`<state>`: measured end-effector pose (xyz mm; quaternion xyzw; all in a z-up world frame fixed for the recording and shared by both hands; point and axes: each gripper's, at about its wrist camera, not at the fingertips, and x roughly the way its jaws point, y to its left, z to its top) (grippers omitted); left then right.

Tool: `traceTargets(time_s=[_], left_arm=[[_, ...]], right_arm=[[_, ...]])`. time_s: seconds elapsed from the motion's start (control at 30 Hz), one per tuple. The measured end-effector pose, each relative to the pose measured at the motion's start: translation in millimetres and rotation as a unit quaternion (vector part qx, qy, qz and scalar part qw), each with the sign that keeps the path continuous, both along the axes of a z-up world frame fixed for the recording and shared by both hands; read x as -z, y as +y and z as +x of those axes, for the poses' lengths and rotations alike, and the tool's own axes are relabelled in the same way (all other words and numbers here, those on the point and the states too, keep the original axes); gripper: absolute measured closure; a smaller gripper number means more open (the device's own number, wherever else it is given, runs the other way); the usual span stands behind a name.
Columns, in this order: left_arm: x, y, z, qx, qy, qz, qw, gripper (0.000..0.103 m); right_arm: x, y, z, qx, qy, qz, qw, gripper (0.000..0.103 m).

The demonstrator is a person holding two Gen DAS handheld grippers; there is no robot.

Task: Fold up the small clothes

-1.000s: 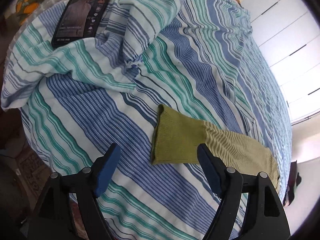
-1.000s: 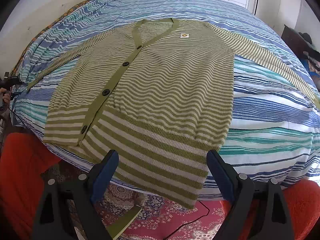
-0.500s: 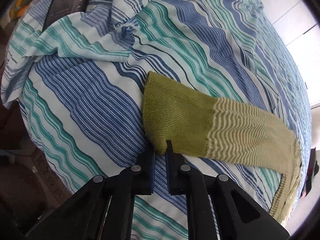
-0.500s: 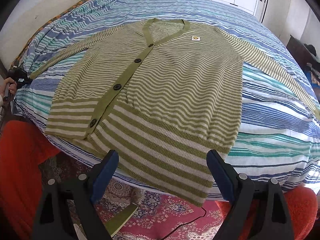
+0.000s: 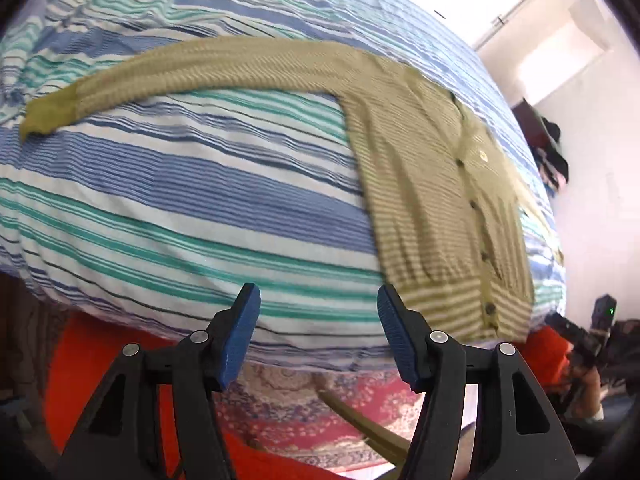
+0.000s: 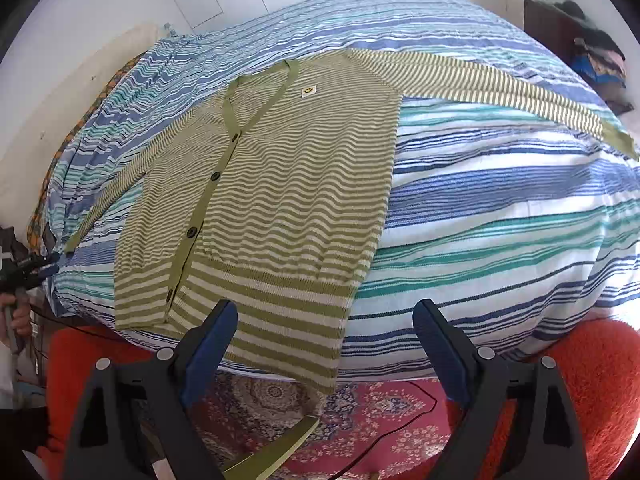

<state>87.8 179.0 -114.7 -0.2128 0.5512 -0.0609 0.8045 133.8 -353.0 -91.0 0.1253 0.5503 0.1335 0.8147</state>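
Observation:
A green and cream striped cardigan (image 6: 280,184) lies flat and buttoned on the striped bed, sleeves spread out to both sides. In the left wrist view the cardigan (image 5: 440,184) lies to the right, with its sleeve cuff (image 5: 48,114) at the far left on the sheet. My left gripper (image 5: 318,336) is open and empty, off the bed's near edge, well away from the cuff. My right gripper (image 6: 324,346) is open and empty, just in front of the cardigan's hem (image 6: 256,320), which hangs over the bed edge.
The bed has a blue, teal and white striped sheet (image 6: 500,208). A red patterned rug (image 6: 360,412) and orange cushions (image 6: 600,380) lie below the bed edge. The other gripper shows at the left edge of the right wrist view (image 6: 28,268). White cupboards stand behind the bed.
My left gripper was shut on the sleeve cuff half a second ago; it has opened, let go and pulled back. The right gripper has shifted right along the hem, still open.

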Motion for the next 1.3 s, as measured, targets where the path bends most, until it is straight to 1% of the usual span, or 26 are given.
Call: traceTargets(time_s=[0.07, 0.13, 0.2, 0.27, 0.3, 0.33, 0.37, 0.4, 0.43, 0.47, 0.5, 0.57, 0.67, 0.7, 0.77, 0.9, 0.93, 0.97, 1.0, 1.03, 1.07, 1.1, 1.13, 1.17, 1.2, 1.3], left_arm=[[22, -48, 4, 0.034, 0.021, 0.006, 0.9992, 0.04], [40, -81, 5, 0.049, 0.04, 0.032, 0.9975, 0.041], [53, -99, 5, 0.055, 0.044, 0.028, 0.9971, 0.041], [64, -113, 12, 0.069, 0.057, 0.011, 0.9959, 0.041], [69, -119, 16, 0.081, 0.064, 0.018, 0.9945, 0.041], [75, -122, 20, 0.084, 0.067, 0.037, 0.9935, 0.053], [81, -122, 17, 0.077, 0.069, 0.053, 0.9933, 0.065], [84, -117, 19, 0.066, 0.077, 0.037, 0.9942, 0.097], [84, -109, 18, 0.051, 0.083, 0.001, 0.9953, 0.099], [79, -104, 14, 0.039, 0.078, -0.015, 0.9961, 0.099], [72, -103, 9, 0.043, 0.068, -0.017, 0.9966, 0.1], [57, -106, -4, 0.062, 0.049, -0.013, 0.9968, 0.1], [61, -113, -16, 0.083, 0.061, 0.024, 0.9944, 0.1], [69, -112, -16, 0.081, 0.072, 0.031, 0.9936, 0.1], [79, -107, -14, 0.069, 0.087, 0.022, 0.9935, 0.1], [69, -111, -17, 0.079, 0.067, 0.05, 0.9934, 0.097], [66, -115, -17, 0.081, 0.059, 0.065, 0.9928, 0.088], [62, -117, -19, 0.078, 0.054, 0.084, 0.9919, 0.085], [58, -118, -22, 0.072, 0.045, 0.102, 0.9912, 0.074], [51, -117, -26, 0.065, 0.03, 0.11, 0.9913, 0.057], [41, -114, -32, 0.053, 0.011, 0.113, 0.9921, 0.046], [33, -109, -34, 0.035, -0.012, 0.118, 0.9923, 0.027], [23, -103, -39, 0.013, -0.034, 0.125, 0.9915, 0.017], [15, -96, -44, -0.011, -0.055, 0.131, 0.9897, 0.015], [8, -86, -50, -0.035, -0.072, 0.136, 0.9875, 0.013], [-1, -68, -56, -0.09, -0.096, 0.156, 0.9789, 0.012]], right_arm=[[13, -9, 5, 0.005, 0.034, 0.047, 0.998, 0.014], [27, -9, 11, 0.0, 0.064, 0.073, 0.995, 0.014], [39, -1, 15, -0.016, 0.075, 0.083, 0.994, 0.014], [52, 12, 19, -0.035, 0.086, 0.072, 0.993, 0.014], [56, 18, 20, -0.043, 0.089, 0.072, 0.993, 0.015], [60, 25, 20, -0.055, 0.09, 0.075, 0.992, 0.02], [63, 29, 20, -0.064, 0.09, 0.071, 0.991, 0.039], [66, 32, 19, -0.067, 0.092, 0.056, 0.992, 0.055], [67, 30, 19, -0.063, 0.091, 0.048, 0.993, 0.09], [65, 26, 17, -0.06, 0.089, 0.06, 0.992, 0.095], [61, 23, 15, -0.06, 0.086, 0.061, 0.993, 0.096], [46, 19, 9, -0.07, 0.071, 0.037, 0.994, 0.097], [33, 14, 2, -0.086, 0.068, -0.006, 0.994, 0.1], [37, 13, 1, -0.087, 0.074, -0.018, 0.993, 0.1], [50, 13, 1, -0.082, 0.097, -0.024, 0.992, 0.1], [49, 22, 1, -0.088, 0.083, -0.045, 0.992, 0.1], [47, 24, 0, -0.092, 0.077, -0.056, 0.991, 0.099], [46, 26, -2, -0.092, 0.074, -0.06, 0.991, 0.099], [46, 24, -2, -0.089, 0.073, -0.06, 0.992, 0.099], [46, 22, -3, -0.083, 0.074, -0.059, 0.992, 0.094], [45, 19, -4, -0.074, 0.078, -0.066, 0.992, 0.079], [42, 15, -7, -0.065, 0.077, -0.073, 0.992, 0.066], [37, 9, -11, -0.052, 0.067, -0.075, 0.994, 0.036], [29, 2, -14, -0.037, 0.048, -0.073, 0.995, 0.025], [20, -4, -17, -0.022, 0.029, -0.07, 0.997, 0.023], [-4, -23, -27, 0.042, -0.04, -0.076, 0.995, 0.023]])
